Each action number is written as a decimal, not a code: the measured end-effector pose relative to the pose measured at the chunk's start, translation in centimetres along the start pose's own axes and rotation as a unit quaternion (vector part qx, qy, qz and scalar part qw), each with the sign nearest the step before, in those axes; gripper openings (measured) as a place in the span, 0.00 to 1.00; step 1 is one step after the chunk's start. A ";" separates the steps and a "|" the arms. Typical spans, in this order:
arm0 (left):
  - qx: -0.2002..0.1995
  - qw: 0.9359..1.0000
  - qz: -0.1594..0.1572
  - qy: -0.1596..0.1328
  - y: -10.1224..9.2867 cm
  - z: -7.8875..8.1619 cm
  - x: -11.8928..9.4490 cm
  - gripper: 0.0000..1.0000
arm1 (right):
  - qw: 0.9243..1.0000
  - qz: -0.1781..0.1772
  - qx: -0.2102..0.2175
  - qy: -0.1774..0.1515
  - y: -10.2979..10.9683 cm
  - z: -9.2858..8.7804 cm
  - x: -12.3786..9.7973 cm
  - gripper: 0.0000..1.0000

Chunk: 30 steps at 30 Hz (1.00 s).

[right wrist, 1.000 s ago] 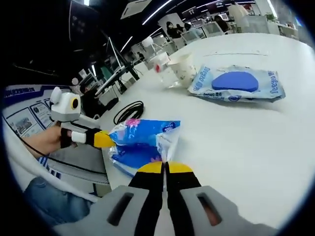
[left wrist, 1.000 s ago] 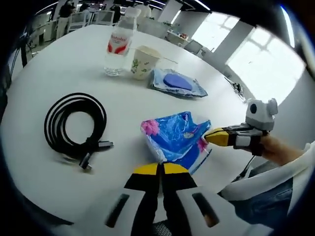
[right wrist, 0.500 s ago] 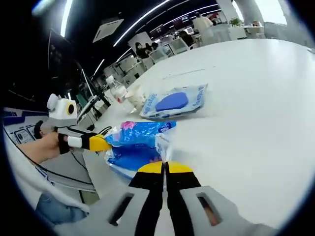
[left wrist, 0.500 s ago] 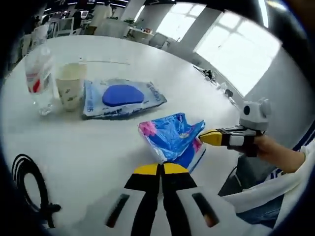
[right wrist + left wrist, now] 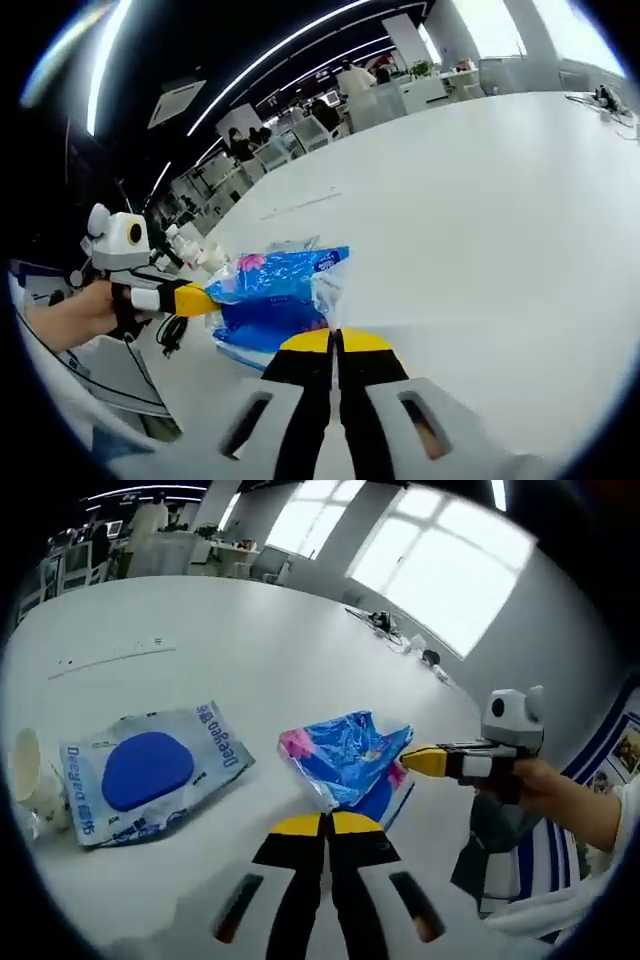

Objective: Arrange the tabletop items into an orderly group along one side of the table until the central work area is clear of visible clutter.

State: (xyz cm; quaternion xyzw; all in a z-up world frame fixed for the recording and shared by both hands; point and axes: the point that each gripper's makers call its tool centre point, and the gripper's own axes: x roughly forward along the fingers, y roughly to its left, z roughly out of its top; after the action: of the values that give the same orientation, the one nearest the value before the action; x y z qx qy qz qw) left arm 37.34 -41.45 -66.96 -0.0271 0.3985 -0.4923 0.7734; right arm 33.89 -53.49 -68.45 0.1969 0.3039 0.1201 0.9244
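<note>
Both hand-held grippers grip one blue pack point(image 5: 348, 763) between them, lifted just above the white desk point(image 5: 200, 640).

Left gripper view: the left hand-held gripper point(image 5: 325, 823) has its yellow-tipped jaws closed together on the near corner of the pack. The right hand-held gripper point(image 5: 428, 760) comes in from the right, a hand point(image 5: 545, 790) behind it, its yellow tip pinched onto the pack's far-right edge. The pack is crinkled blue film with pink flower prints at its left and right corners.

To the left on the desk lies a flat wipes pouch point(image 5: 150, 772), pale blue with a dark blue oval lid, well apart from the held pack. Beside the pouch, at the view's left edge, stands a paper cup point(image 5: 28, 770), partly cut off.

Right gripper view: the right hand-held gripper point(image 5: 336, 343) has its jaws closed on the pack's point(image 5: 275, 300) near edge. The left hand-held gripper point(image 5: 190, 298) enters from the left, held by a hand point(image 5: 75, 318), its tip clamped on the pack's left end. A black cable point(image 5: 172, 332) shows low on the desk just under that gripper. Small things sit behind the pack, too blurred to tell.

The desk's far expanse is bare white; office desks and people show beyond it.
</note>
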 end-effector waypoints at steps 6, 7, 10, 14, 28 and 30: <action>-0.011 1.000 0.009 0.001 1.2 2.5 2.2 0.00 | 1.000 -0.009 -0.010 -0.002 -1.6 2.3 1.2 0.00; -0.011 1.000 0.011 0.002 1.5 2.7 2.5 0.00 | 1.000 -0.008 -0.014 0.000 -1.8 2.5 1.5 0.00; -0.005 1.000 0.028 0.007 2.6 3.0 3.2 0.00 | 1.000 -0.004 -0.028 0.010 -2.5 3.3 2.7 0.00; -0.009 0.999 0.042 0.023 3.7 2.8 3.5 0.00 | 0.999 -0.002 -0.033 0.015 -2.8 3.8 4.3 0.00; -0.032 0.998 0.055 0.019 4.7 4.3 6.1 0.00 | 0.999 -0.021 -0.011 0.024 -6.0 4.1 7.0 0.00; -0.027 0.997 0.062 0.022 5.0 4.0 6.6 0.00 | 0.999 -0.023 -0.008 0.027 -6.6 4.0 7.5 0.00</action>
State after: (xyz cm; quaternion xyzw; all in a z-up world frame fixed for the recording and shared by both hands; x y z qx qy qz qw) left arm 44.96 -45.45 -70.27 -0.0122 0.4292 -0.4329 0.7926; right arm 42.90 -57.97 -72.22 0.1788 0.3319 0.1061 0.9201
